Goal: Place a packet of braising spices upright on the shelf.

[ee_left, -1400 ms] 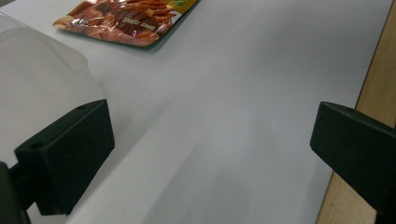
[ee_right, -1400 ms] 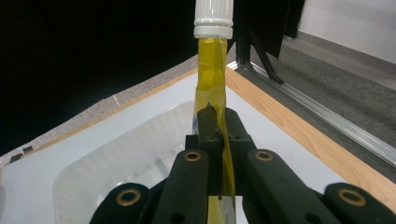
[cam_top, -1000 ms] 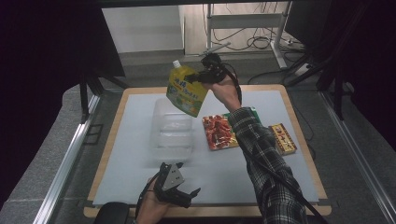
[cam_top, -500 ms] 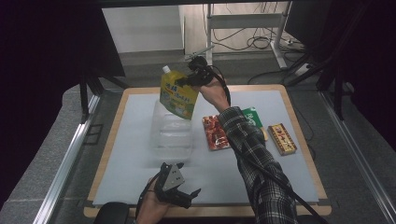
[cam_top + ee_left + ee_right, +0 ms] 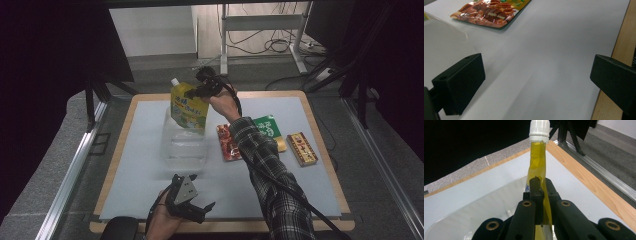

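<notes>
Up over the far half of the table (image 5: 320, 195), the right gripper (image 5: 192, 92) hangs a yellow spouted pouch (image 5: 189, 107) in the air, its jaws clenched on the pouch's upper edge just below the spout. In the high view the pouch is a soft, flat-sided bag, bright yellow with a pale printed panel and blue lettering across its front, and it tapers to a white screw cap (image 5: 174, 81) at the top left corner. It hangs tilted, its lower end directly above a clear plastic container (image 5: 184, 148) that sits on the white mat; whether the bottom touches the container's rim cannot be told.

From the right gripper view the yellow film (image 5: 538, 161) is seen edge-on, pinched between the 2 black jaws, with the ribbed white cap (image 5: 539, 130) above and the container's translucent wall (image 5: 461, 220) below.

Right of the container lie 3 flat packets: a red one (image 5: 229, 145) with pictured meat, a green one (image 5: 268, 129) partly behind the sleeve, and a brown and red bar (image 5: 302, 148) farther right.

Near the front edge the left gripper (image 5: 202, 211) rests low in the person's hand, jaws spread wide with nothing between them. Its own view shows bare mat between the jaws, the red packet (image 5: 486, 13) ahead.
</notes>
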A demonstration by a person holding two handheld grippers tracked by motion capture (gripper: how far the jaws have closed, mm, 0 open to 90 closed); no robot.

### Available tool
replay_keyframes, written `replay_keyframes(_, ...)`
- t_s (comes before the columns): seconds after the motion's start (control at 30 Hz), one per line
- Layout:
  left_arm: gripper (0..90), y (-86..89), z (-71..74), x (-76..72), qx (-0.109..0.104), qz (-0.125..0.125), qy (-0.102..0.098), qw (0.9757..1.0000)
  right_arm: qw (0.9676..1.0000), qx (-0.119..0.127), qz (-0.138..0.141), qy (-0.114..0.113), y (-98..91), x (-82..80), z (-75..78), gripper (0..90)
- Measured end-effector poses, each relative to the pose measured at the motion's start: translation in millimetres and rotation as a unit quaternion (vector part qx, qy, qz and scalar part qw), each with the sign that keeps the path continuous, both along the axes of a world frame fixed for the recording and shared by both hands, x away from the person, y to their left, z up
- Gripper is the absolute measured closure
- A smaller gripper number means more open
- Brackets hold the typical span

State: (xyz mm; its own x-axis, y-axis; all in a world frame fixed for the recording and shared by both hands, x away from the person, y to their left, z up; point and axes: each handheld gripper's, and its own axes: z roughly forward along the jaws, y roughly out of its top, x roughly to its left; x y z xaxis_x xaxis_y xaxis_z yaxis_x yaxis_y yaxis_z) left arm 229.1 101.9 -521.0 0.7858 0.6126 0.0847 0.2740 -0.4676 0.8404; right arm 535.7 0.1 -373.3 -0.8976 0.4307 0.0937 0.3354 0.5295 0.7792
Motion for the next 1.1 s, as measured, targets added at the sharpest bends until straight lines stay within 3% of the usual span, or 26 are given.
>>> replay_keyframes(0.63,0.0,-0.7,-0.2,-0.3,0.0,-0.003,0.0,1.0,0.9998,-0.01,0.006,-0.013,27.4,-6.5,-17.9,88.2)
replay_keyframes(0.9,0.0,-1.0,-0.4,-0.2,0.0,-0.003,0.0,1.0,0.9997,-0.02,0.009,-0.012,28.3,-7.1,-21.7,87.1)
replay_keyframes(1.0,0.0,-0.6,-0.4,-0.1,0.0,-0.003,0.0,1.0,0.9995,-0.027,0.009,-0.013,29.7,-7.9,-19.6,83.2)
replay_keyframes(1.1,0.0,-0.6,-0.5,0.0,0.0,-0.003,0.001,1.0,0.9994,-0.026,0.006,-0.023,26.9,-8.8,-17.3,71.6)
